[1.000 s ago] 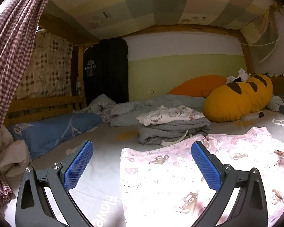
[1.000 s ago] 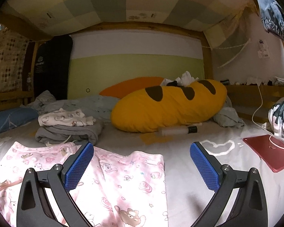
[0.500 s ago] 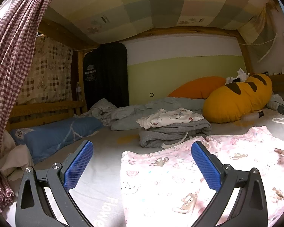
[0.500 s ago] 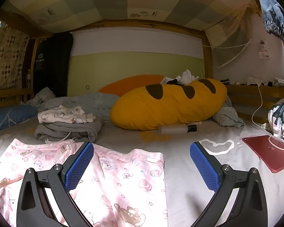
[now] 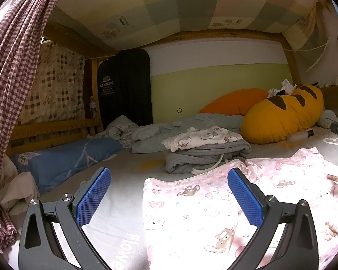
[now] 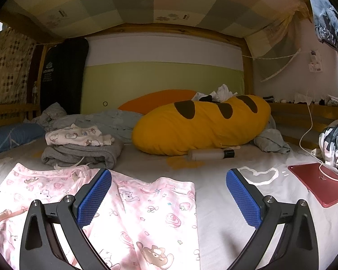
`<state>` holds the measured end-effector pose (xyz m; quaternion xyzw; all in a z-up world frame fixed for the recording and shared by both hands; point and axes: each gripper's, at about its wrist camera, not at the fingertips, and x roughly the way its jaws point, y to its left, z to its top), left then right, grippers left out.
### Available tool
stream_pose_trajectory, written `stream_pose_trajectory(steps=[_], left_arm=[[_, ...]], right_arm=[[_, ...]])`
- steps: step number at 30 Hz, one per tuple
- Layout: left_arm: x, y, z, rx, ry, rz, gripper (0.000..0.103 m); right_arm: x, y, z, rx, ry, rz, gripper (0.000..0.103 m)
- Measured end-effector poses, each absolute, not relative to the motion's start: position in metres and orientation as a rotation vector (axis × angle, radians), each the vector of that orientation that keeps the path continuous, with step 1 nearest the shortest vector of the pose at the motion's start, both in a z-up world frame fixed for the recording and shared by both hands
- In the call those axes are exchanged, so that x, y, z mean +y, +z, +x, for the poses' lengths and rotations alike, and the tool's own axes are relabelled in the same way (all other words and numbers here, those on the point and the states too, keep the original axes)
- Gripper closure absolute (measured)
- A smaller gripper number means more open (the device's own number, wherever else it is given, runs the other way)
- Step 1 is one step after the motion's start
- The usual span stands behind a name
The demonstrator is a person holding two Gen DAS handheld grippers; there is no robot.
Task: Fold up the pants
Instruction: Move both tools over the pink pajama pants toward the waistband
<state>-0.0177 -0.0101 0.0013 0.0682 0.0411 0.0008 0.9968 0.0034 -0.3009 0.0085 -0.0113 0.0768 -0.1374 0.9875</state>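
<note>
Low wrist views, probably overlapping bedward.

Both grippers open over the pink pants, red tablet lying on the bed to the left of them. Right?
Not quite. The tablet lies to the right of the pants, not the left; the right wrist view shows it on the bed with a white cable on it. The rest holds: the left gripper and right gripper are both open over the pants.
</note>
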Motion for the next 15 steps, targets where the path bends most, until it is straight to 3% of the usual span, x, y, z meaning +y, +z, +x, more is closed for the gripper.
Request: stream_pose_trajectory(steps=[15], left_arm=[[-0.0172, -0.0009, -0.0217, 0.057, -0.007, 0.154, 0.0]], right_arm=[[-0.2982, 0.0111, 0.0037, 0.151, -0.274, -0.026, 0.001]])
